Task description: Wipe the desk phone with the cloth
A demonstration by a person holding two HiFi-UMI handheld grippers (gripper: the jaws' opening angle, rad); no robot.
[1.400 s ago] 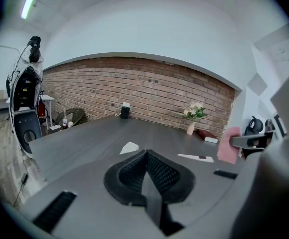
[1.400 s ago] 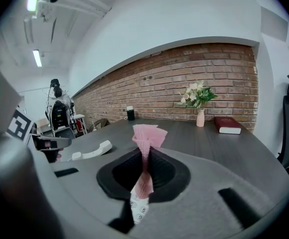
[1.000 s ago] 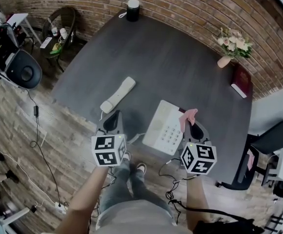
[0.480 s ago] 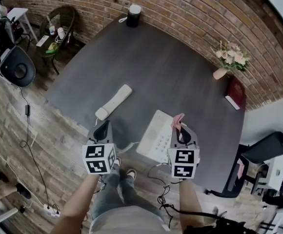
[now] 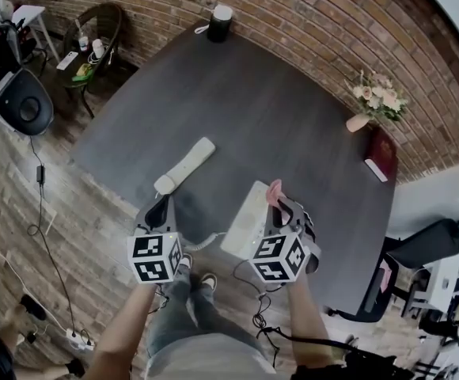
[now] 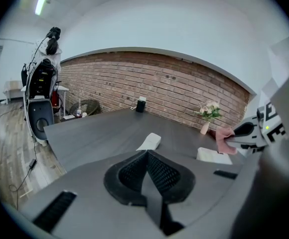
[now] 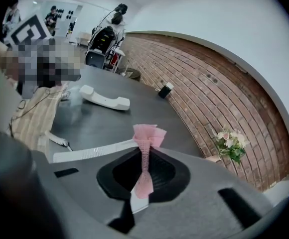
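We found the right tongs (image 7: pixel 143 152) clamped on a crumpled pink cloth (image 7: pixel 146 135) by the white desk phone (image 5: pixel 244 222) on the dark bench (image 5: pixel 237 93). The left tongs (image 6: pixel 145 159) were closed on nothing.

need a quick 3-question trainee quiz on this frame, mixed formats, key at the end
1. Multiple choice: what is between the jaws of the right gripper? A) nothing B) the pink cloth C) a sponge
2. True or false: the handset rests on the phone base.
3. Fill in: the jaws of the left gripper are ___, with nothing between them.
Key: 1 B. 2 false; the handset lies on the table, apart from the phone base. 3 together.
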